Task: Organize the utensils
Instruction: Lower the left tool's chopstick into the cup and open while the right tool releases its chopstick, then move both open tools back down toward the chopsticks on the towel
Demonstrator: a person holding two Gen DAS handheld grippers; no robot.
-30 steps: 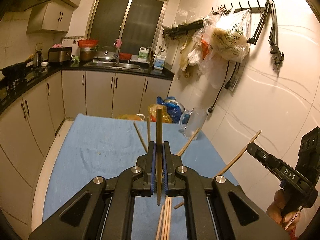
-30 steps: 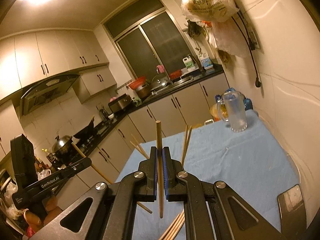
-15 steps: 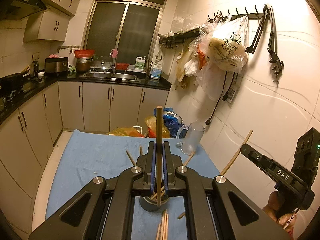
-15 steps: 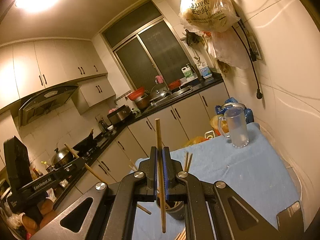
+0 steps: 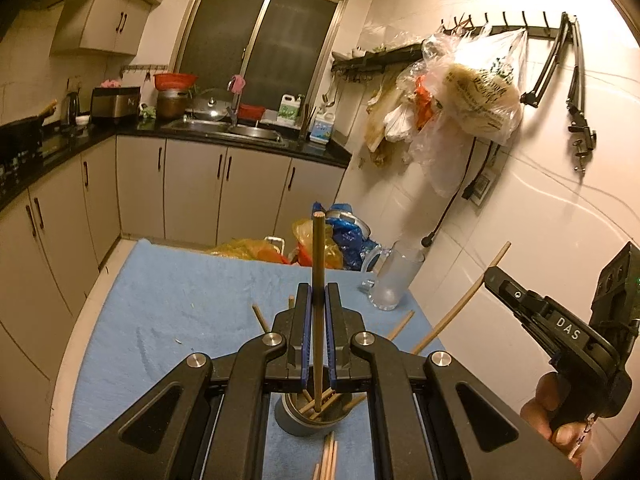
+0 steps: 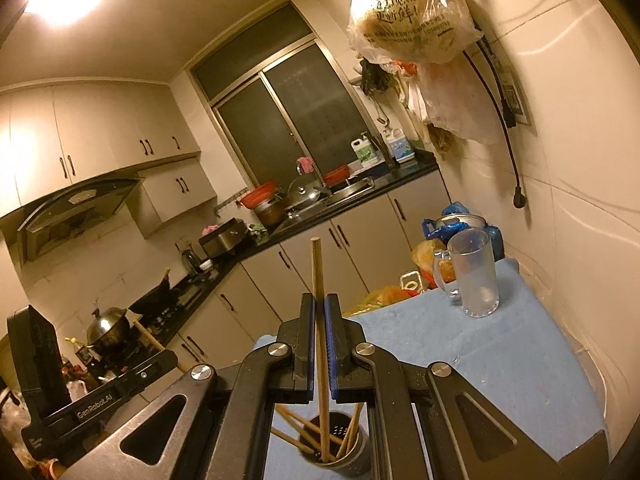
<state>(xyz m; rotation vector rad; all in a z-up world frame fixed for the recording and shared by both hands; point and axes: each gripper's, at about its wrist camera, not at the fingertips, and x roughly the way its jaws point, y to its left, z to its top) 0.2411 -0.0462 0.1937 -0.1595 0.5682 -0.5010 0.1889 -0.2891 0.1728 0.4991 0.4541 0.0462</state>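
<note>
My left gripper (image 5: 319,298) is shut on a dark chopstick (image 5: 318,264), held upright with its lower end over the grey metal holder (image 5: 310,420). The holder has several chopsticks in it. My right gripper (image 6: 319,308) is shut on a light wooden chopstick (image 6: 318,276), whose lower tip reaches into the same holder (image 6: 338,452). The right gripper also shows at the right of the left wrist view (image 5: 496,276), and the left gripper at the lower left of the right wrist view (image 6: 168,354). Loose chopsticks (image 5: 330,454) lie on the blue cloth (image 5: 168,296) in front of the holder.
A glass mug (image 5: 394,280) (image 6: 474,274) stands at the cloth's far right, near the tiled wall. Plastic bags (image 5: 320,240) sit beyond the table's far edge. Kitchen cabinets and a sink run along the back and left.
Both grippers have risen and tilted up with their chopsticks. The holder has come into view under both, and the right chopstick's tip now stands in it.
</note>
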